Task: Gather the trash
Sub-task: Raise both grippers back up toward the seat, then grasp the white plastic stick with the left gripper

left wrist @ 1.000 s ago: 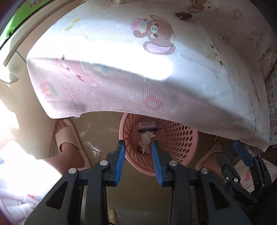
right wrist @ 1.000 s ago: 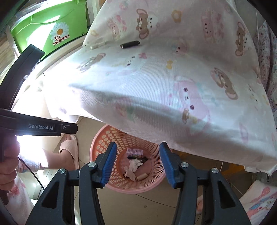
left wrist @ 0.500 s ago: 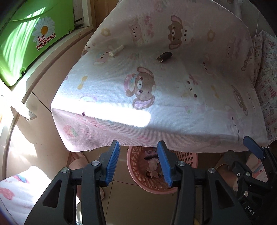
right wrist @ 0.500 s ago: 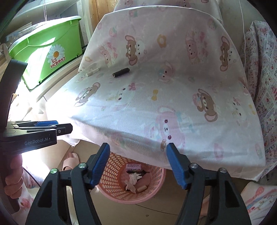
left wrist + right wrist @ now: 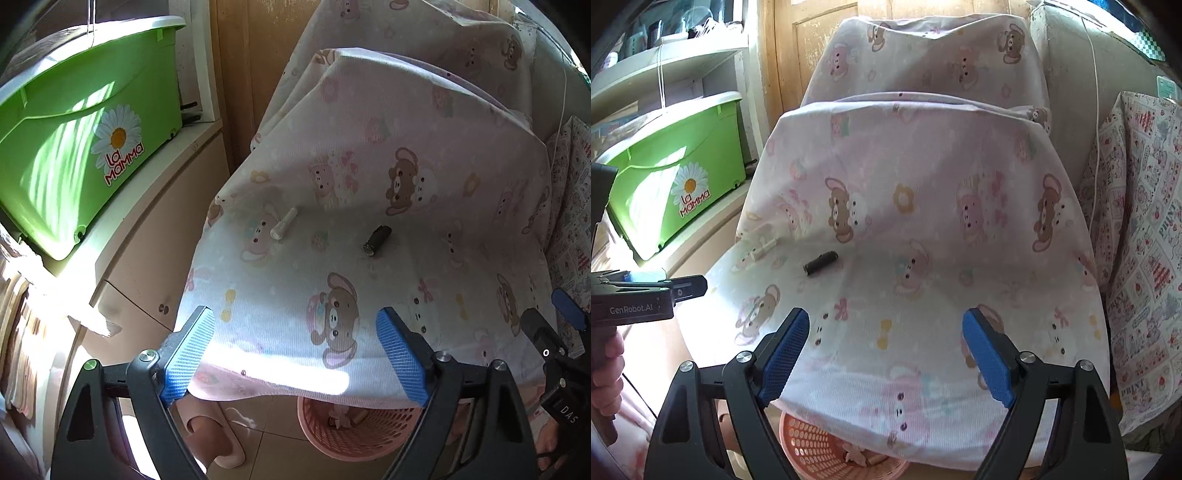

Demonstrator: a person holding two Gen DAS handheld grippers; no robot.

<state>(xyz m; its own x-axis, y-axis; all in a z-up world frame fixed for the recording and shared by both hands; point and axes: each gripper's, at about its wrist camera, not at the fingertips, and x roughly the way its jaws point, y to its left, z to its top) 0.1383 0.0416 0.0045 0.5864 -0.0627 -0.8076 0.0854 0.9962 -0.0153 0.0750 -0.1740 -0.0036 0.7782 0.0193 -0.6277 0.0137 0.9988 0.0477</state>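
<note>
A dark cylinder (image 5: 376, 240) and a cream cylinder (image 5: 283, 229) lie apart on a chair seat covered in pink bear-print cloth (image 5: 406, 280). They also show in the right wrist view, the dark cylinder (image 5: 820, 263) and the cream cylinder (image 5: 764, 248). A pink perforated basket (image 5: 354, 435) with trash in it stands on the floor, mostly hidden under the seat's front edge; its rim shows in the right wrist view (image 5: 812, 446). My left gripper (image 5: 295, 354) is open and empty, above the seat's front edge. My right gripper (image 5: 884, 354) is open and empty too, over the seat front.
A green "La Mamma" tub (image 5: 81, 147) sits on a cream cabinet (image 5: 147, 251) to the left. A printed cushion (image 5: 1137, 266) lies to the right. The chair back (image 5: 923, 55) rises behind. A slippered foot (image 5: 210, 435) stands on the tiled floor beside the basket.
Both grippers have risen from over the basket to above the seat and opened wider. The two cylinders on the seat are now in front of them.
</note>
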